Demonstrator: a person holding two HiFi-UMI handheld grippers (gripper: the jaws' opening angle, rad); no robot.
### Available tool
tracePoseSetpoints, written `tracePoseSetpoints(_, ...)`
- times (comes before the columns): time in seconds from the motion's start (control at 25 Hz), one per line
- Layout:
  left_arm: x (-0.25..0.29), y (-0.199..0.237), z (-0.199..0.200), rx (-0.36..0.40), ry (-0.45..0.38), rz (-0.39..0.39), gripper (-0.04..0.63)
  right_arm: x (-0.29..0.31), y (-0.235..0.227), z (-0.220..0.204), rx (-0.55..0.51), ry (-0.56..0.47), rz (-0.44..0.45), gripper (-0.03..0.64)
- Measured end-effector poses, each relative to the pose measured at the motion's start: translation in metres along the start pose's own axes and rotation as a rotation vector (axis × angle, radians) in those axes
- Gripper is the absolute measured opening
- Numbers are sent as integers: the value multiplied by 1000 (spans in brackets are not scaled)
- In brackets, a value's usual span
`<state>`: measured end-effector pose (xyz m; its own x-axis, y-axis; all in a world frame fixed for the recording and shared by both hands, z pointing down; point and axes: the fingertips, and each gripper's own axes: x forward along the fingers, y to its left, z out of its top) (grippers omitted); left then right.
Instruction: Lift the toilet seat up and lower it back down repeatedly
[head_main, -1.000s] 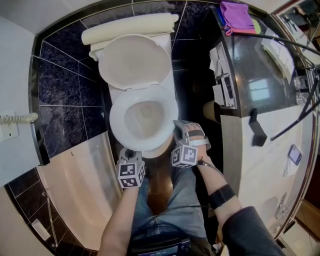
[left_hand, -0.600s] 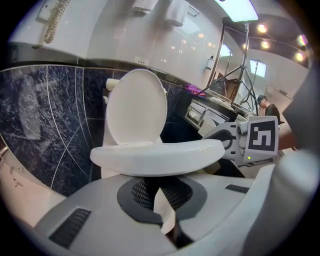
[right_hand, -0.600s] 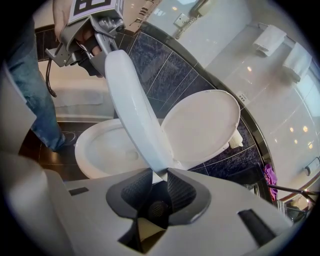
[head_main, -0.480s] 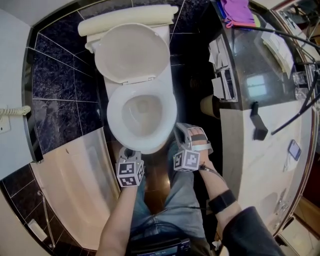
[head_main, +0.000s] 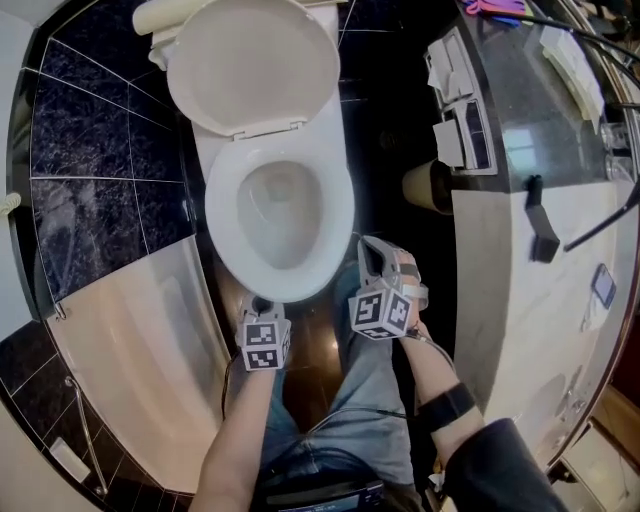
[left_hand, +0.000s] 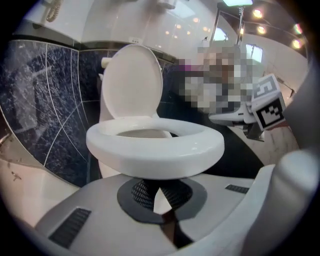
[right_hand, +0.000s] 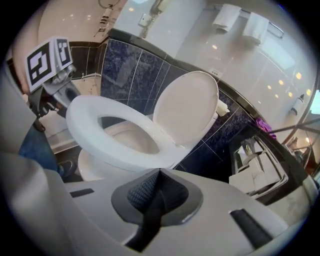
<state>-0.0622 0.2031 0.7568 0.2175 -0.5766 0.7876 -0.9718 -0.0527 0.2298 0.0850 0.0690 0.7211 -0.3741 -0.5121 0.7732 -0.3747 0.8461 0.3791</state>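
Observation:
The white toilet seat lies flat on the bowl, and the lid stands up against the tank. My left gripper sits just in front of the seat's front rim, below it, shut with nothing held. My right gripper is at the seat's front right edge, apart from it, shut and empty. From the left gripper the seat fills the middle, close ahead. The right gripper has the seat ahead to the left, with the raised lid behind it.
A bathtub rim curves along the left. A glass-topped counter runs down the right, with a paper roll on its side by the bowl. Dark tiled wall is behind. The person's jeans-clad leg stands between the grippers.
The head view has dipped, so the toilet now sits higher and larger in frame. Both grippers stay at the bowl's front. The seat stays down and the lid up.

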Motion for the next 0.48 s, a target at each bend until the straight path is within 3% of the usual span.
tracePoseSetpoints(0.12, 21, -1, -35, 21, 42, -3, 0, 15, 8, -10, 63, 5, 2, 17)
tracePoseSetpoints(0.48, 63, 2, -119, 25, 200, 10, 0, 47, 33, -32, 117, 13, 22, 17)
